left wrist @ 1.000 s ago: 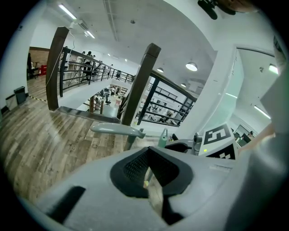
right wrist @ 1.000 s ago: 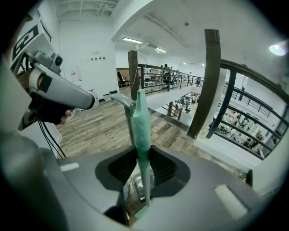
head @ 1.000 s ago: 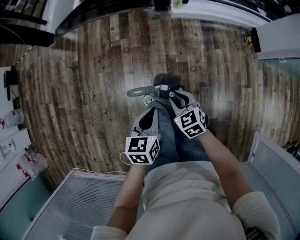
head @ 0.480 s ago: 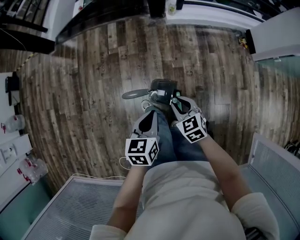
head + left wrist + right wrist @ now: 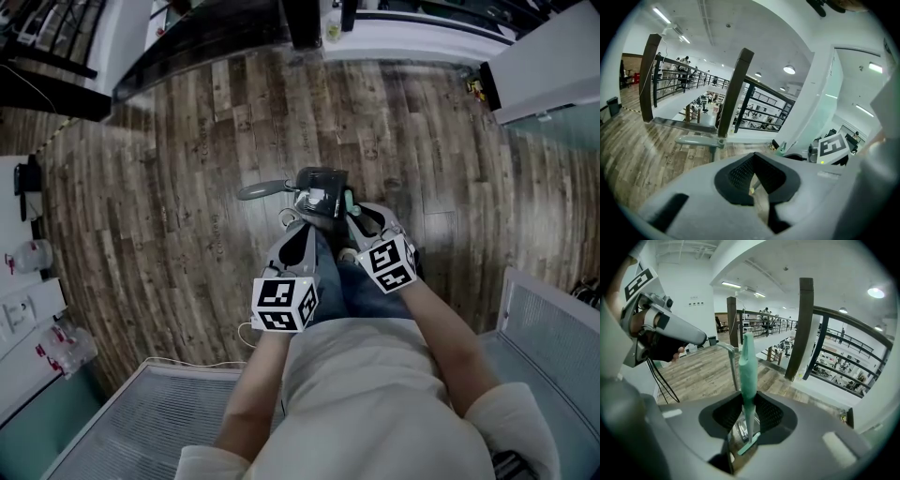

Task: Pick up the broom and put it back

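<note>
My right gripper [image 5: 747,423] is shut on the broom's green handle [image 5: 748,376], which stands upright between its jaws. From the head view only a green bit of the broom [image 5: 349,200] shows ahead of the right gripper [image 5: 349,214]. A dark boxy part [image 5: 319,186] sits just beyond both grippers, with a grey handle [image 5: 261,190] sticking out to its left. That grey handle [image 5: 696,140] on its thin pole also shows in the left gripper view. My left gripper [image 5: 298,223] is close beside the right; its jaws [image 5: 754,185] meet with nothing seen between them.
Wood plank floor [image 5: 187,169] lies below. Dark railing posts [image 5: 805,329] and a white ledge [image 5: 422,33] run along the far side. Grey mesh-topped units stand at the lower left [image 5: 141,412] and lower right [image 5: 548,328]. Bottles [image 5: 28,255] sit at the left edge.
Both grippers and the broom have shifted up the head view, away from the body. The floor and railing have slid down in the picture as the head moved forward.
</note>
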